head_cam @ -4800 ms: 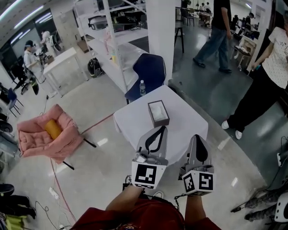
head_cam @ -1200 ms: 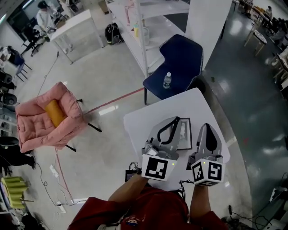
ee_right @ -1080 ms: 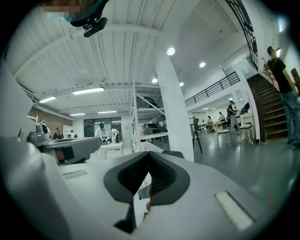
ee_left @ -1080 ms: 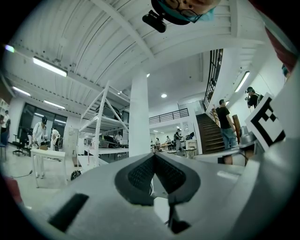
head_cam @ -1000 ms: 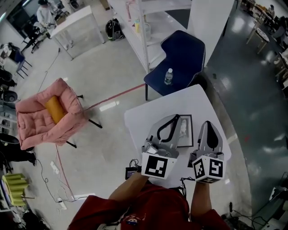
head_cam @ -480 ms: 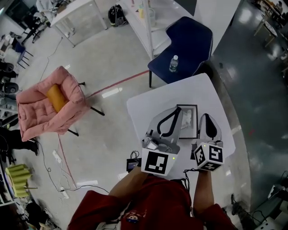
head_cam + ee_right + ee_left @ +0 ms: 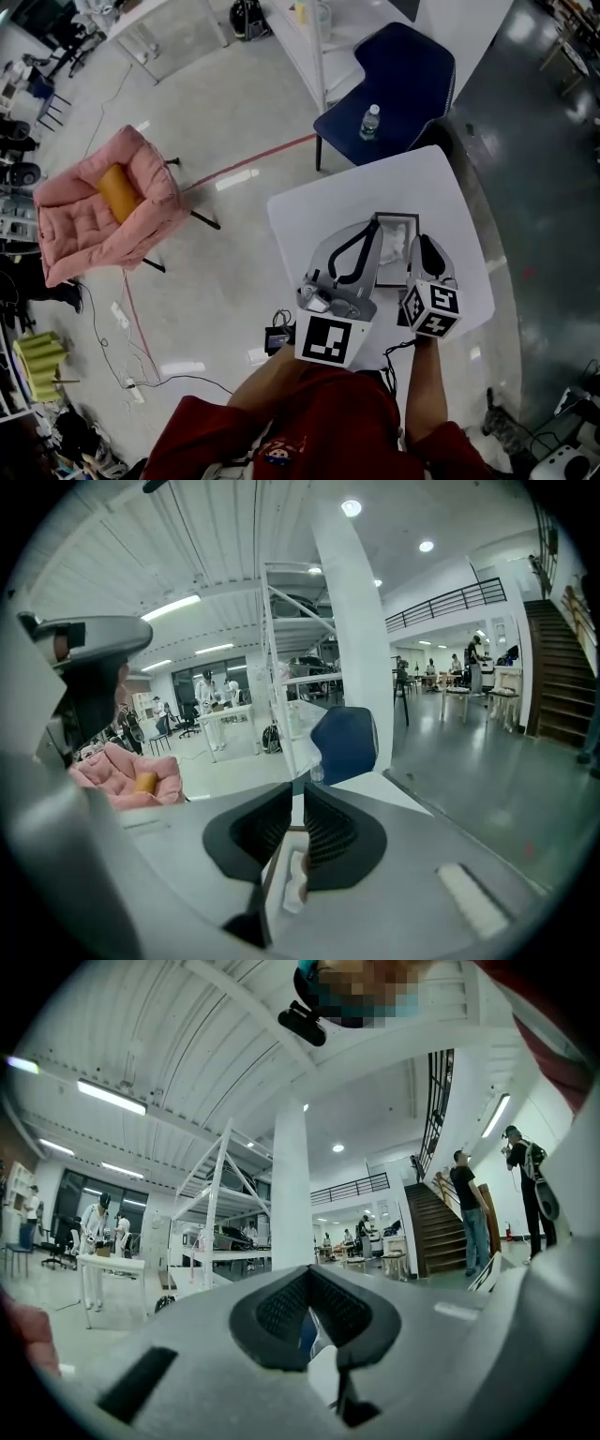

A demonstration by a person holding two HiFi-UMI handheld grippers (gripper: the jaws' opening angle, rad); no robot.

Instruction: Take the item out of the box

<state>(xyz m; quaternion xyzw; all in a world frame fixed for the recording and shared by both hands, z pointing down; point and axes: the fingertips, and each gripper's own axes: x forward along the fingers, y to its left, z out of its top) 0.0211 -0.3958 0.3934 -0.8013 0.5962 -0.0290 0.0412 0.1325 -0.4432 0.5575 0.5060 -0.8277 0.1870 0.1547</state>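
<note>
A person is holding two handheld grippers over a small white table [image 7: 309, 220] in a large workshop hall, seen from the head view. The dark-framed box [image 7: 397, 217] is sitting open on the tabletop between the two tools, and the white crumpled item [image 7: 396, 246] is lying inside it, not gripped by either tool. The left gripper [image 7: 356, 251] is hovering at the box's left edge; in the left gripper view [image 7: 312, 1307] its padded jaws are standing apart with nothing between them, only the hall's floor and a sliver of blue showing through the gap. The right gripper [image 7: 423, 248] is hanging over the box's right edge; the right gripper view [image 7: 298, 827] is showing its jaws drawn almost together, a thin slit left between the ribbed pads and nothing clamped, with the box [image 7: 267, 892] and the item [image 7: 292, 883] lying just below them. Whether either tool is touching the box cannot be told. Beyond the table a blue chair [image 7: 403, 66] is carrying a water bottle [image 7: 370, 122], and well off to the left a pink armchair [image 7: 75, 234] is holding an orange bolster [image 7: 117, 192].
</note>
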